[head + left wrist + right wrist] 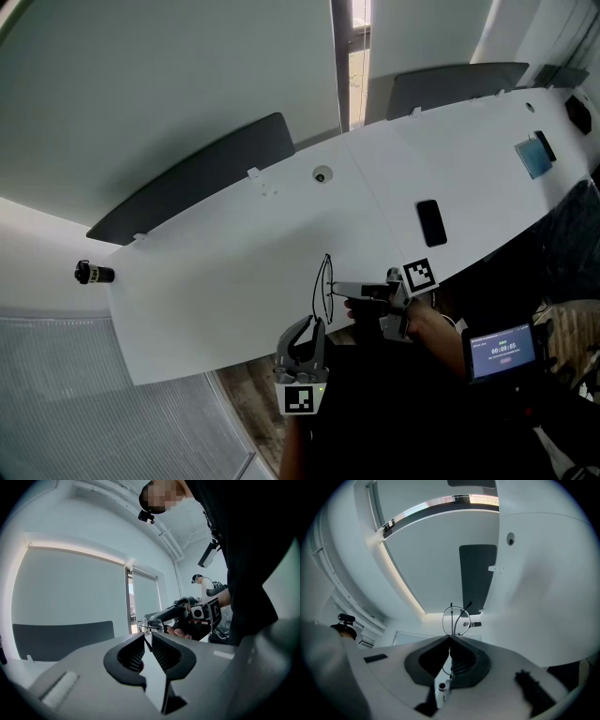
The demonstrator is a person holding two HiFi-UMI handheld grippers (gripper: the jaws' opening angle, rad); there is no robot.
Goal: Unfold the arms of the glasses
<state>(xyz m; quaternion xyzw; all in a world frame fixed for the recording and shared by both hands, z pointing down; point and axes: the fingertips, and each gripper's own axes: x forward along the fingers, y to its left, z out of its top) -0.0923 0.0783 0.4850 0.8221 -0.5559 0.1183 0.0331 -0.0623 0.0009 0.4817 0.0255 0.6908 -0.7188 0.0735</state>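
Head view: right of centre, the right gripper (349, 290) is holding the glasses (324, 286) upright just over the smooth white table (234, 281), and the left gripper (309, 330) is reaching up to their lower end from below

Left gripper view: its ribbed black jaws are standing narrow, with a slim dark arm (147, 644) passing between them, not visibly pinched

Right gripper view: the jaws are pressing together on the thin wire rim, with a round clear lens showing beyond

The unfolding seems to be only starting, since neither arm is looking fully open yet
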